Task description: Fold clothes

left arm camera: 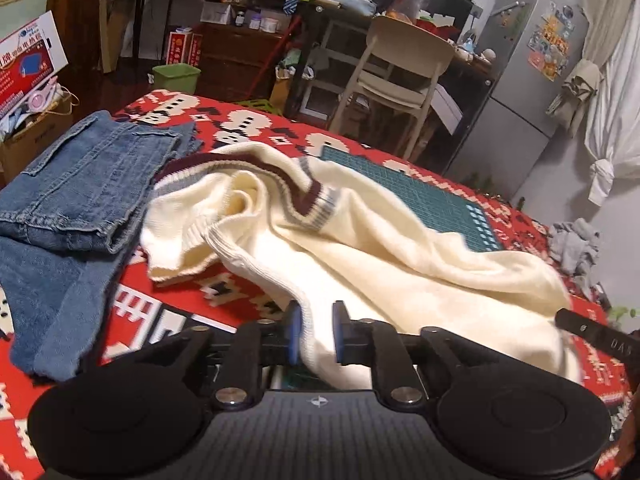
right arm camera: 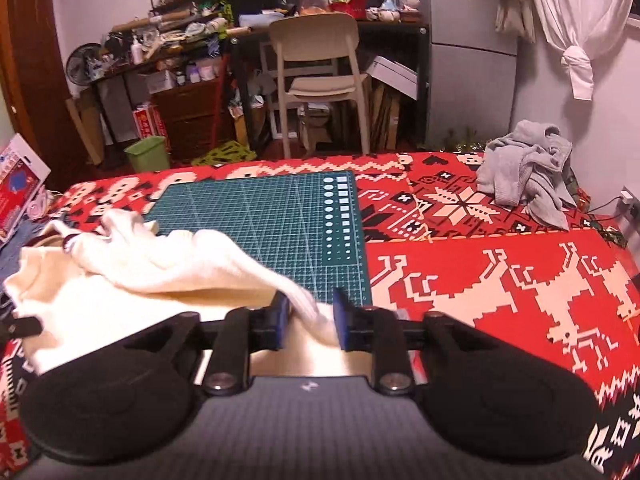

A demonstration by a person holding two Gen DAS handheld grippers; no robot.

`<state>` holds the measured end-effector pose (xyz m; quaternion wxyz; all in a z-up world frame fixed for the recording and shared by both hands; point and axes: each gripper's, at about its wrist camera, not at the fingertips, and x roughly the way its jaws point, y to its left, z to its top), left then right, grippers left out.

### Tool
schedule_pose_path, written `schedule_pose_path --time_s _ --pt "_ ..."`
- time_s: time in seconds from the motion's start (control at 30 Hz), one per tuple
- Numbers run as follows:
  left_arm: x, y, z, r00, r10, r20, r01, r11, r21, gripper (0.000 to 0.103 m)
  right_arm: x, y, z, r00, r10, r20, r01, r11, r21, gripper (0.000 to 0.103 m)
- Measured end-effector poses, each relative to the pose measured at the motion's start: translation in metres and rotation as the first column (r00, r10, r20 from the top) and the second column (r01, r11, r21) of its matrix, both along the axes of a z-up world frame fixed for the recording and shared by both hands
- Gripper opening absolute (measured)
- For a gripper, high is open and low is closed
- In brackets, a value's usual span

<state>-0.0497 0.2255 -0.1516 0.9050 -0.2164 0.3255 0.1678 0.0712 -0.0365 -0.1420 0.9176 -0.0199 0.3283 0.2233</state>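
A cream knitted sweater (left arm camera: 360, 236) with a maroon and grey striped V-neck lies crumpled across the table. Its ribbed hem runs between the blue pads of my left gripper (left arm camera: 316, 334), which is shut on it. In the right wrist view the same cream sweater (right arm camera: 168, 268) spreads to the left, and a pulled-up fold of it sits pinched in my right gripper (right arm camera: 310, 316). The right gripper's black finger (left arm camera: 592, 330) shows at the far right of the left wrist view, against the sweater's edge.
Folded blue jeans (left arm camera: 76, 200) lie left of the sweater. A green cutting mat (right arm camera: 272, 216) rests on the red patterned cloth (right arm camera: 500, 280). A crumpled grey garment (right arm camera: 528, 168) sits at the far right corner. A cream chair (right arm camera: 320, 76) and cluttered shelves stand beyond the table.
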Motion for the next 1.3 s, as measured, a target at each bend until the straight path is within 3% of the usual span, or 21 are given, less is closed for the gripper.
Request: schedule_pose_path --time_s 0.13,0.23,0.33,0.5,0.73,0.8,1.0,1.2,1.3 --pt "-0.009 -0.019 0.011 1.000 0.021 -0.010 -0.020 0.999 0.038 0.023 -0.009 -0.012 0.010 0.999 0.040 -0.003 -0.040 0.998 0.038 0.027" --pt "-0.018 -0.031 0.020 0.999 0.034 -0.010 -0.033 0.999 0.024 0.027 -0.015 -0.021 0.019 0.997 0.071 -0.007 -0.070 0.995 0.070 0.028" --pt "-0.026 -0.041 0.029 0.999 0.041 -0.007 -0.040 0.999 0.034 0.029 -0.018 -0.028 0.027 0.992 0.126 -0.014 -0.124 0.988 0.097 0.034" --pt "-0.031 -0.044 0.035 0.996 0.088 -0.006 -0.088 0.996 0.029 0.039 -0.024 -0.028 0.036 0.985 0.171 -0.012 -0.169 0.981 0.092 0.037" --pt "-0.031 -0.022 0.025 0.993 0.116 0.001 -0.116 0.992 -0.047 0.041 -0.029 -0.021 0.040 0.980 0.199 -0.016 -0.197 0.977 0.078 0.045" --pt "-0.027 -0.009 0.023 0.991 0.130 0.009 -0.129 0.988 -0.084 0.041 -0.017 -0.013 0.039 0.973 0.227 -0.028 -0.225 0.971 0.077 0.049" --pt "0.008 0.020 0.015 0.993 0.114 -0.016 -0.115 0.988 -0.101 0.042 0.031 0.031 0.036 0.937 0.346 -0.045 -0.346 0.938 0.021 0.051" --pt "0.044 0.035 0.035 0.989 0.090 -0.118 -0.093 0.995 -0.023 0.045 0.079 0.080 0.042 0.890 0.435 -0.137 -0.443 0.896 -0.034 0.052" --pt "0.057 0.038 0.048 0.983 0.079 -0.166 -0.081 0.997 -0.003 0.047 0.097 0.098 0.050 0.881 0.432 -0.195 -0.447 0.894 -0.040 0.052"
